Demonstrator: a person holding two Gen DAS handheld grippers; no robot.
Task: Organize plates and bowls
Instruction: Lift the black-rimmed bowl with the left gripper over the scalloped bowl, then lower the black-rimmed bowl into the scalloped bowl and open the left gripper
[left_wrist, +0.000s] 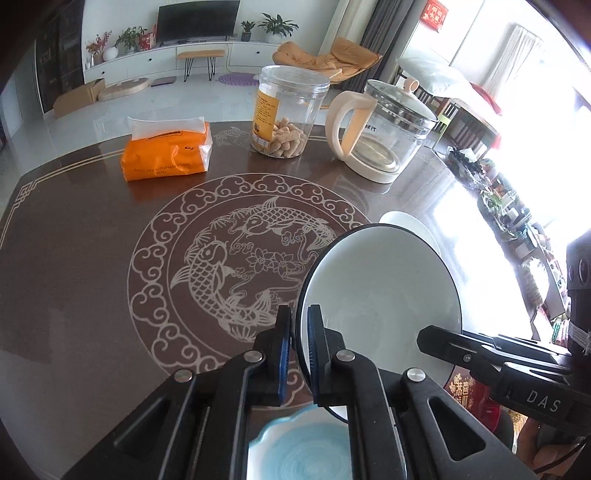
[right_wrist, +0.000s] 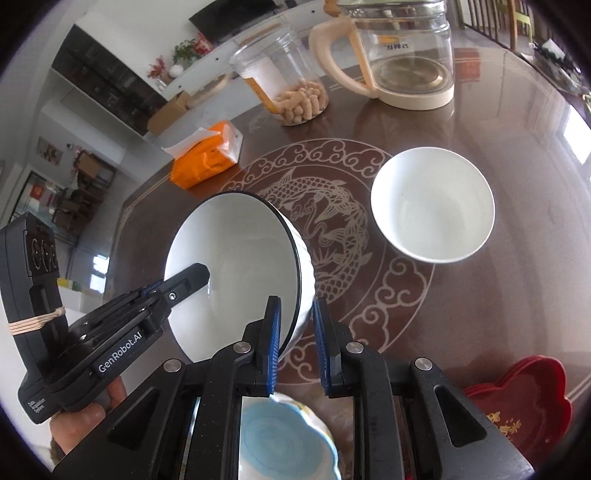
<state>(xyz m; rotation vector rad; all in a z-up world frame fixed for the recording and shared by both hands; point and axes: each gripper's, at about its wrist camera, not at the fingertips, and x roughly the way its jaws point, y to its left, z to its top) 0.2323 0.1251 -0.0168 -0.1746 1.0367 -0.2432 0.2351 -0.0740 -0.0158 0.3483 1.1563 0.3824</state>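
Closest, under both pairs of tongs, lies a white plate with a blue swirl (right_wrist: 284, 439) and a wavy edge. The left tongs (left_wrist: 298, 354) are squeezed tight on the rim of a white bowl with a thin black edge (left_wrist: 384, 291). The right tongs (right_wrist: 297, 343) pinch the other side of the same bowl, one pad inside and one pad outside. The bowl is tipped on its side and lifted off the brown desk (right_wrist: 480, 295).

To the right, a red plate (right_wrist: 524, 406) with gold marks sits at the desk's edge. Further on, a plain white bowl (right_wrist: 432, 205) stands upright by the fish picture on the desk. Beyond are an orange tissue pack (left_wrist: 166, 151), a clear jar of snacks (left_wrist: 286, 112) and a glass kettle (left_wrist: 384, 129).
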